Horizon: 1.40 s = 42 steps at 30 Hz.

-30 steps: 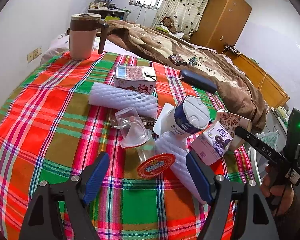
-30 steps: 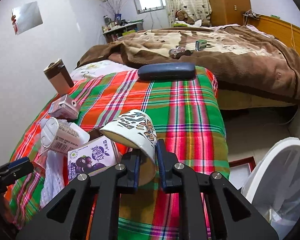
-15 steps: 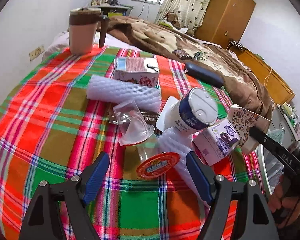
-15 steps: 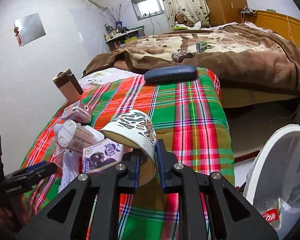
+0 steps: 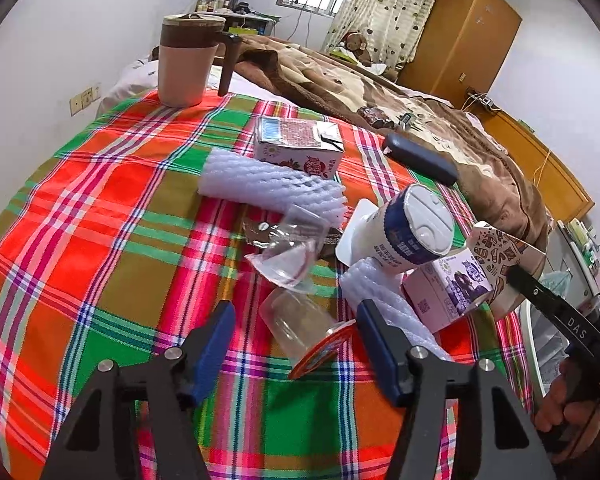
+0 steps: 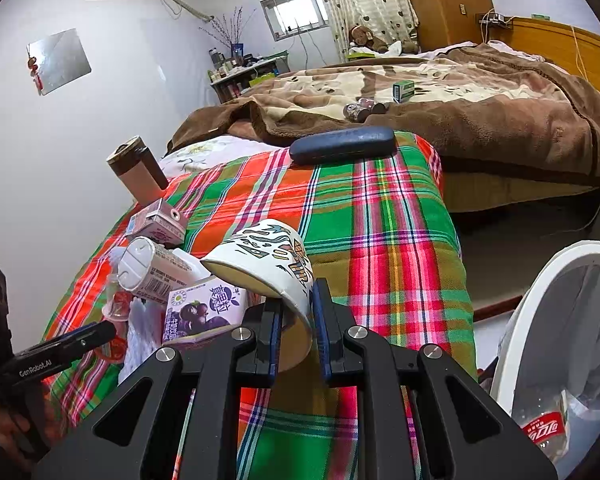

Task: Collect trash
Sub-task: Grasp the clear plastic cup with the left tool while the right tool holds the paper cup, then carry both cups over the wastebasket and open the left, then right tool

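My right gripper [image 6: 296, 312] is shut on the rim of a patterned paper cup [image 6: 268, 260] and holds it above the plaid table's right side; the cup also shows in the left wrist view [image 5: 504, 256]. My left gripper [image 5: 296, 336] is open, its fingers either side of a clear plastic cup with a red foil lid [image 5: 304, 332]. Around it lie a purple juice carton [image 5: 448, 292], a white and blue yogurt bottle [image 5: 412, 232], white foam netting [image 5: 272, 184], a crumpled clear cup [image 5: 292, 252] and a pink milk carton [image 5: 300, 148].
A white trash bin [image 6: 564, 320] with a plastic bottle in it stands off the table's right edge. A lidded pink mug [image 5: 188, 64] stands at the far left corner. A dark blue case [image 5: 420, 158] lies at the far edge by the bed.
My right gripper has lifted the paper cup and drawn back toward the bin. My left gripper has moved lower and closer around the clear cup with the red lid.
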### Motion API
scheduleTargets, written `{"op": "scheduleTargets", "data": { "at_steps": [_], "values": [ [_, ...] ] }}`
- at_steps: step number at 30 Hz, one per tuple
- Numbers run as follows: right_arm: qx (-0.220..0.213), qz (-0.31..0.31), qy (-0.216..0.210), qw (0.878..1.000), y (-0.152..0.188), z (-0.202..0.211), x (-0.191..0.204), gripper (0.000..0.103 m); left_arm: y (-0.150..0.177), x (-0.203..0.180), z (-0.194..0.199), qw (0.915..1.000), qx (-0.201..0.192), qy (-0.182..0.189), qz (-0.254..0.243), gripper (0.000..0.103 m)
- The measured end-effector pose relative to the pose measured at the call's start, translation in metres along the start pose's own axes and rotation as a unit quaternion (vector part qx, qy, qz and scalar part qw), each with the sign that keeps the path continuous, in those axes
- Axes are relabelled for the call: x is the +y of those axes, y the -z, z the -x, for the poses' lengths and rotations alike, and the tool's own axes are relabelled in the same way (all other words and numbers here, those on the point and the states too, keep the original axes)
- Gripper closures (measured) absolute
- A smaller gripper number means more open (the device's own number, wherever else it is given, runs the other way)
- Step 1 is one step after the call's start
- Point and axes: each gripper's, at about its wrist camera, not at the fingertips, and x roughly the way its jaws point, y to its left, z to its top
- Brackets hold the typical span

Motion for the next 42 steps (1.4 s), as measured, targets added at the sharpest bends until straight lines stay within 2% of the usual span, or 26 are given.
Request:
{"op": "scheduleTargets", "data": {
  "at_steps": [3, 5, 16, 26, 35, 42],
  "values": [
    [-0.003, -0.004, 0.001, 1.000, 0.000, 0.001, -0.001, 0.088, 0.001, -0.002, -0.005, 1.0000, 0.006, 0.006, 0.001, 0.042],
    [-0.005, -0.005, 0.001, 1.000, 0.001, 0.003, -0.002, 0.088, 0.001, -0.002, -0.006, 1.0000, 0.005, 0.007, 0.003, 0.050],
    [-0.012, -0.012, -0.003, 1.000, 0.002, 0.008, -0.004, 0.088, 0.011, 0.006, 0.004, 0.9997, 0.015, 0.013, 0.015, 0.050],
    [-0.025, -0.017, -0.003, 1.000, 0.005, 0.021, -0.004, 0.088, 0.023, 0.002, 0.024, 0.9998, 0.004, 0.018, 0.004, 0.050],
    [-0.038, -0.024, -0.002, 0.999, 0.010, 0.040, -0.008, 0.088, 0.029, -0.016, 0.049, 0.9992, -0.015, 0.032, -0.021, 0.050],
    [-0.049, -0.011, 0.007, 0.999, 0.014, 0.059, -0.008, 0.088, 0.027, -0.046, 0.062, 0.9969, -0.026, 0.051, -0.055, 0.050]
  ]
}}
